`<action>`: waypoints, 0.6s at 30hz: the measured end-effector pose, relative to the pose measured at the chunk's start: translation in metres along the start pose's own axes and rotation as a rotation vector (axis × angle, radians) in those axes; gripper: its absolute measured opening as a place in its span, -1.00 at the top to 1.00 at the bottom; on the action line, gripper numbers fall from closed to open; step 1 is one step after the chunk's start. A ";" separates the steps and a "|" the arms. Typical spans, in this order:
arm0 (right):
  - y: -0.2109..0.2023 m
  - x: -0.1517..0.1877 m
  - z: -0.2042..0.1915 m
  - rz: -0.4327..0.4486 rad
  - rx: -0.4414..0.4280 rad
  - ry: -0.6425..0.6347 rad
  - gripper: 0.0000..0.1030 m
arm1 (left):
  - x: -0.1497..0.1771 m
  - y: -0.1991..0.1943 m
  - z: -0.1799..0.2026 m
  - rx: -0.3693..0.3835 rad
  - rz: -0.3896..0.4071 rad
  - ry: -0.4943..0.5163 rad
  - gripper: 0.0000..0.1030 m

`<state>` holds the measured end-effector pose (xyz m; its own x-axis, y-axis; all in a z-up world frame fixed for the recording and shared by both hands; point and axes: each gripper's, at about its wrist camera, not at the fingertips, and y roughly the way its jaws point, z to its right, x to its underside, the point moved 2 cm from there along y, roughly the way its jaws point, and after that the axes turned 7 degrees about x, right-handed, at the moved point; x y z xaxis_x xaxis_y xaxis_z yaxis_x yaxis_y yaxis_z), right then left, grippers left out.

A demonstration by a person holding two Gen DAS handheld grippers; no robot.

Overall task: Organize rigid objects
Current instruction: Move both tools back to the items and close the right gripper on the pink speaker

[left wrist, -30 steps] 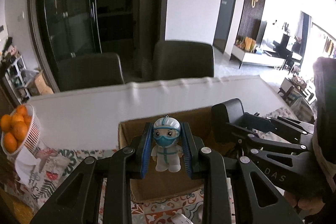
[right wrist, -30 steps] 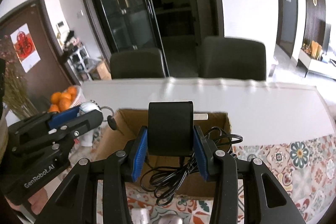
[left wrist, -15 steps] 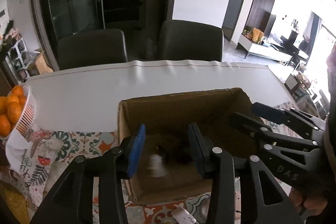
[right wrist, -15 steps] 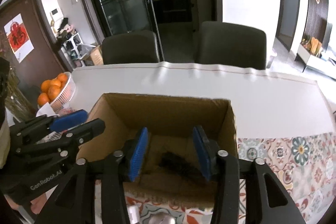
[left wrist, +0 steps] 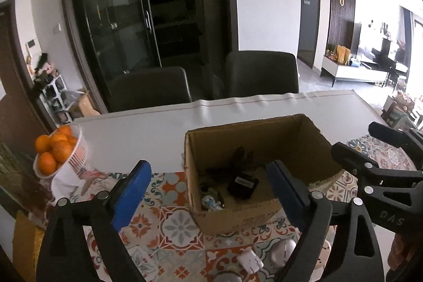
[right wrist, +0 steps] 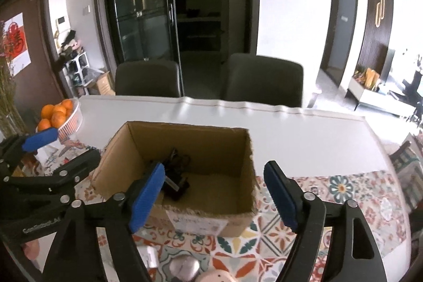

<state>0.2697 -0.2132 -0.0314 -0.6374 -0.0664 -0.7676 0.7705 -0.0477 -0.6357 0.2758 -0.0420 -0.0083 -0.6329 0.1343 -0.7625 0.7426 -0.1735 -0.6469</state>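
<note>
An open cardboard box (left wrist: pixel 267 134) (right wrist: pixel 224 192) stands on the patterned mat. Inside lie a black charger with its cable (left wrist: pixel 243 183) (right wrist: pixel 175 185) and a small white-and-blue figurine (left wrist: pixel 210 202). My left gripper (left wrist: pixel 208 192) is open and empty, held above the box's near left side. My right gripper (right wrist: pixel 214 192) is open and empty, held above the box's near edge. Each gripper shows at the side of the other's view, the right one (left wrist: pixel 380 157) and the left one (right wrist: pixel 53 152).
A white basket of oranges (left wrist: pixel 56 152) (right wrist: pixel 59 114) stands at the left on the white table (left wrist: pixel 148 131). Small items lie near the front: a white plug (left wrist: pixel 249 259), a silver round object (right wrist: pixel 183 266). Two dark chairs (right wrist: pixel 261 81) stand behind the table.
Both grippers opened and pulled back. The figurine left my left gripper and the charger left my right gripper; both now lie in the box.
</note>
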 end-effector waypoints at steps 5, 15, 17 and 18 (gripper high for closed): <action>-0.026 0.012 0.000 0.030 0.022 -0.026 -0.63 | 0.011 -0.022 0.006 -0.022 0.030 0.007 -0.93; -0.051 0.041 0.008 0.032 0.008 -0.016 -0.71 | 0.035 -0.050 0.022 -0.060 0.045 0.028 -1.00; -0.052 0.049 0.009 0.018 0.002 -0.021 -0.71 | 0.041 -0.052 0.025 -0.063 0.039 0.029 -1.00; -0.052 0.052 0.010 0.013 0.000 -0.025 -0.71 | 0.043 -0.052 0.028 -0.065 0.033 0.032 -1.00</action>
<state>0.1963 -0.2241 -0.0378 -0.6270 -0.0923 -0.7735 0.7787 -0.0470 -0.6256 0.2040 -0.0542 -0.0076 -0.6015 0.1605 -0.7826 0.7761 -0.1148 -0.6201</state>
